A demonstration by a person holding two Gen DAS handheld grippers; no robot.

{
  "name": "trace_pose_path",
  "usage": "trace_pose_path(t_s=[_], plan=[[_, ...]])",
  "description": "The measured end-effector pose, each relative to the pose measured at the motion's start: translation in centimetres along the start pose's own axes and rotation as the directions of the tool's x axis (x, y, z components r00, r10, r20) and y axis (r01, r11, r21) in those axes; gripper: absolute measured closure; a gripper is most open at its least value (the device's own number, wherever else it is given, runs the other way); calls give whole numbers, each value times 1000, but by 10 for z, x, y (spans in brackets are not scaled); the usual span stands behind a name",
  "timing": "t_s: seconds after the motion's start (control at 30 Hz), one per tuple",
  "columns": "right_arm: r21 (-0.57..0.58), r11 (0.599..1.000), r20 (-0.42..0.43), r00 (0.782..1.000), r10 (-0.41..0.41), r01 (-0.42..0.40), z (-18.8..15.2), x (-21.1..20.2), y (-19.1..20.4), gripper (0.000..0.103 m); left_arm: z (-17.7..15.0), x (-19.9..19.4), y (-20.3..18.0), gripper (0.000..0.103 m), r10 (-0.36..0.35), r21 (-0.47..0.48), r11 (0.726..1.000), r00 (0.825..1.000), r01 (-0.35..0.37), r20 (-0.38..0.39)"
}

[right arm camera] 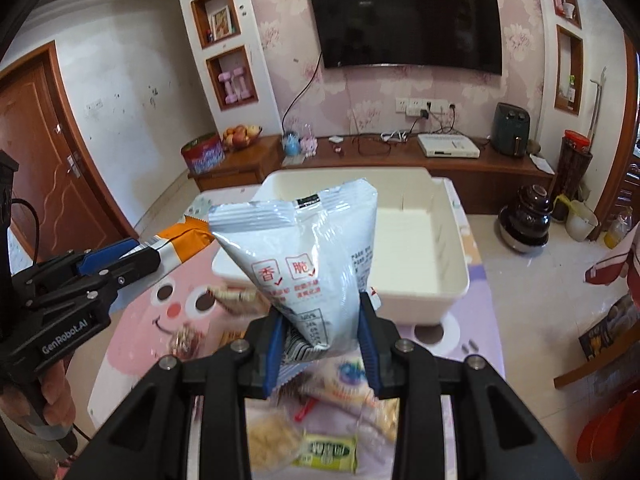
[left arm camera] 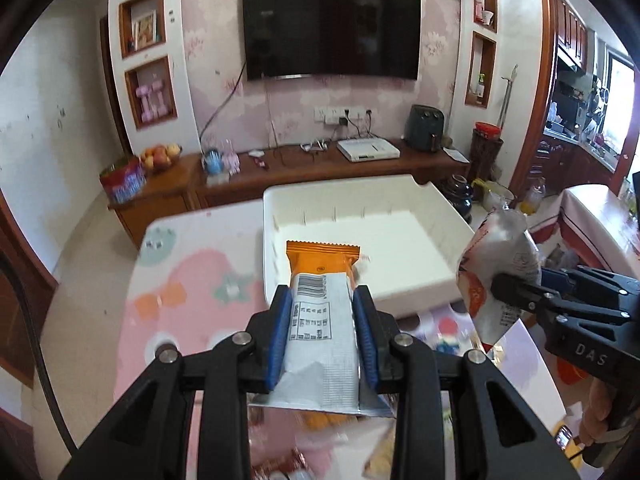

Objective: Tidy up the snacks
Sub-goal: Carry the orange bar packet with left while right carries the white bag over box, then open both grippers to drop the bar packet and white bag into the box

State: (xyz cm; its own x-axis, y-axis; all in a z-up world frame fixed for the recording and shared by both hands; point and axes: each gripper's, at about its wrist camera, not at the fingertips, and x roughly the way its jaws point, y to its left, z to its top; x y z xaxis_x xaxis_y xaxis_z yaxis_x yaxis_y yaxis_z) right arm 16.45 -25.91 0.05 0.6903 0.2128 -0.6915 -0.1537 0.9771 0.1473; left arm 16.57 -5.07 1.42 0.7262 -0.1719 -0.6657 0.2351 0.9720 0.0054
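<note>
My left gripper (left arm camera: 322,300) is shut on an orange and white snack packet (left arm camera: 320,312), held lengthwise between the blue pads, its orange end reaching over the near rim of the white bin (left arm camera: 420,280). My right gripper (right arm camera: 322,304) is shut on the lower part of a silver-grey snack bag (right arm camera: 308,248) with red print, held upright in front of the white bin (right arm camera: 424,296). In the left wrist view the right gripper (left arm camera: 500,288) and its bag (left arm camera: 496,256) hang to the right of the bin. The left gripper (right arm camera: 152,258) with the orange packet (right arm camera: 184,240) shows at the left.
The bin sits on a low table with a pink cartoon cloth (left arm camera: 168,320). Several loose snack packs (right arm camera: 328,450) lie on the table under the grippers. Behind stand a wooden TV cabinet (left arm camera: 320,168), a wall TV (left arm camera: 332,28) and a dark jar (right arm camera: 528,216) on the floor.
</note>
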Motion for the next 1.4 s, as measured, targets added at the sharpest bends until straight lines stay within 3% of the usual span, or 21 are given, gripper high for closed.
trace_pose_path(t_s=[0.3, 0.57, 0.83, 0.87, 0.9, 0.97, 1.07, 1.2, 1.4], plan=[[44, 999, 49, 999, -6, 4, 47, 17, -16, 70, 39, 38, -6, 73, -6, -13, 1000, 1000, 6, 5], [135, 991, -15, 1000, -13, 15, 83, 66, -39, 69, 71, 87, -4, 73, -27, -48, 999, 999, 25, -40], [112, 989, -95, 991, -89, 99, 95, 118, -43, 67, 87, 133, 4, 69, -34, -103, 994, 994, 24, -100], [110, 988, -95, 990, -102, 112, 96, 121, -41, 66, 87, 136, 4, 55, -34, -104, 994, 994, 23, -103], [111, 987, -94, 990, -108, 118, 95, 122, -40, 63, 86, 137, 5, 29, -37, -107, 994, 994, 26, -101], [128, 986, -96, 991, -95, 107, 93, 124, -40, 54, 84, 133, 8, 9, -11, -121, 993, 998, 3, -64], [138, 985, -92, 992, -90, 102, 89, 122, -37, 46, 80, 126, 14, 4, 27, -131, 991, 1000, -28, -10], [98, 987, -96, 988, -119, 129, 87, 118, -30, 45, 75, 128, 27, 4, 17, -185, 983, 999, -24, -43], [92, 989, -107, 988, -110, 120, 86, 108, -23, 46, 69, 112, 35, 4, 49, -210, 977, 999, -47, 3]])
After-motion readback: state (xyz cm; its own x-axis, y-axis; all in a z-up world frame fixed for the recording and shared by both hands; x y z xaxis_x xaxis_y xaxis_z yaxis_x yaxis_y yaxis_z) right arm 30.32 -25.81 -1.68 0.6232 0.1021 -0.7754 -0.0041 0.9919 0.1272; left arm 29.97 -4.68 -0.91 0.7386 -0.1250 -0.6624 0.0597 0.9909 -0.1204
